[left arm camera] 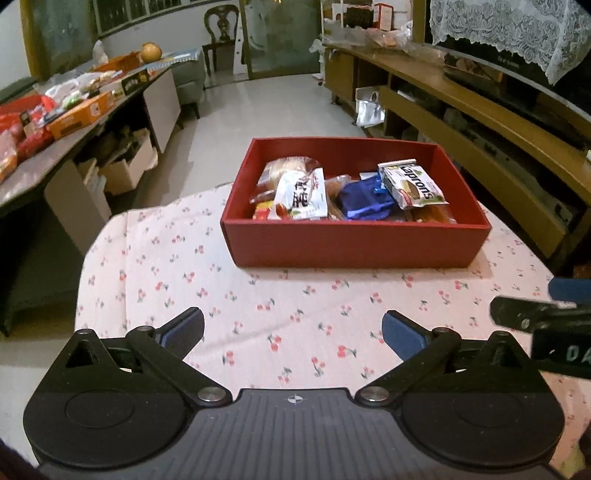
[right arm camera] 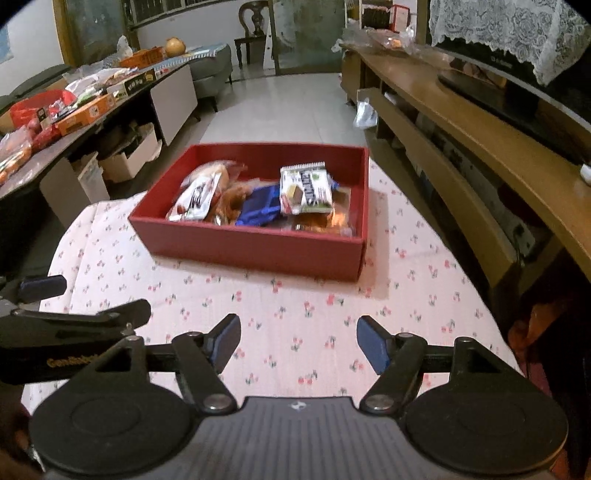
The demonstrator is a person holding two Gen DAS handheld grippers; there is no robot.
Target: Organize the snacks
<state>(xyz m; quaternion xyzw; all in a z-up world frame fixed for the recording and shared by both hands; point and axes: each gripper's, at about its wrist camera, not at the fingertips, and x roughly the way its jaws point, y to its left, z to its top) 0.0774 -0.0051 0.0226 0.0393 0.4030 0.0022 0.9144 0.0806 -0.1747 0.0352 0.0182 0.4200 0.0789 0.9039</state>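
A red box (left arm camera: 354, 243) (right arm camera: 251, 245) stands on the cherry-print cloth (left arm camera: 258, 295) (right arm camera: 314, 314) and holds several snack packs: a white pack (left arm camera: 304, 194) (right arm camera: 197, 197), a blue pack (left arm camera: 365, 199) (right arm camera: 258, 208), a green-and-white pack (left arm camera: 412, 182) (right arm camera: 304, 188) and orange-wrapped pastries (right arm camera: 336, 218). My left gripper (left arm camera: 293, 334) is open and empty, held over the cloth short of the box. My right gripper (right arm camera: 299, 345) is open and empty too, beside the left one. The left gripper shows at the left edge of the right wrist view (right arm camera: 48, 306).
A low side table (left arm camera: 74, 110) at the left carries many packs and boxes. A wooden TV cabinet (left arm camera: 480, 110) runs along the right. Cardboard boxes (left arm camera: 129, 166) sit under the side table. A chair (left arm camera: 221, 33) stands at the back.
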